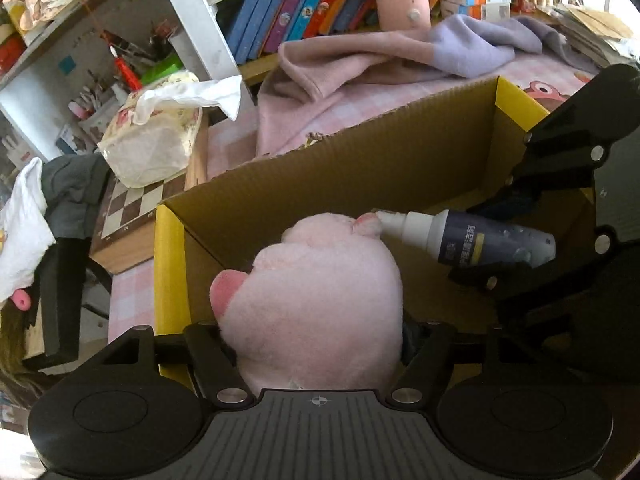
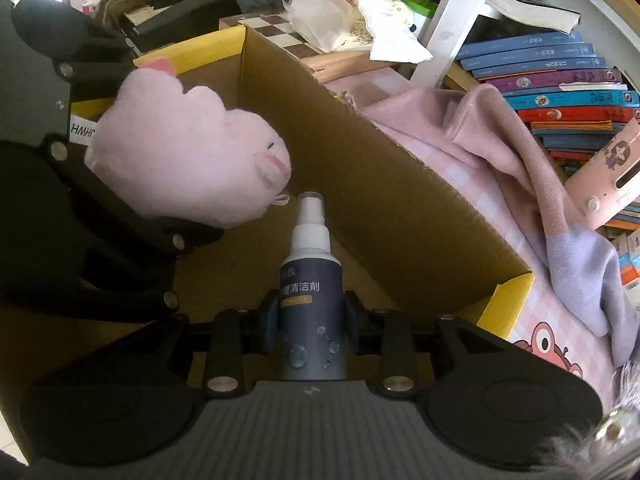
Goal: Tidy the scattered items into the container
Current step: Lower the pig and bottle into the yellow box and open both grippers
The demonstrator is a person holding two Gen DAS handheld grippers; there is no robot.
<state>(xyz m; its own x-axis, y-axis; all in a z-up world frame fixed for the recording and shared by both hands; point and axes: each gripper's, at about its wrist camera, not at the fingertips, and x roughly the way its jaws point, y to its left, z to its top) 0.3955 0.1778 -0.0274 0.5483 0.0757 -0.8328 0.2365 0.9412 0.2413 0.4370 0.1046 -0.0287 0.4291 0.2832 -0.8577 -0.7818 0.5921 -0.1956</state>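
The cardboard box (image 1: 320, 184), the container for this job, stands open on the pink checked cloth (image 1: 132, 292) covering the desk, near the edge lined with books (image 1: 304, 4).

Left wrist view: the left gripper (image 1: 316, 344) holds a pink plush toy (image 1: 320, 292) between its fingers, which stand fairly wide around the soft body. The toy hangs over the inside of the box, close to the corner with the yellow flap (image 1: 168, 264). From the right, the right gripper (image 1: 500, 236) reaches in with a spray bottle (image 1: 480, 240), its white nozzle touching or almost touching the toy's ear. A tissue pack (image 1: 156, 144) sits on a chessboard (image 1: 132, 204) beyond the box.

Right wrist view: the right gripper (image 2: 311, 324) is clamped narrow on the dark body of the spray bottle (image 2: 310, 304), nozzle pointing forward and down into the box (image 2: 380, 184). The plush toy (image 2: 188, 160), held by the left gripper (image 2: 132, 216), hovers just beside the nozzle. A pink garment (image 2: 480, 148) lies on the desk past the far wall of the box.

Risks: both grippers crowd one small opening, so they could knock together. The nozzle could snag the toy's fur, and a bump could press the pump. Let go from this height, the bottle could bounce or roll. The toy, if released too near the wall, might catch on the rim and tip outside.
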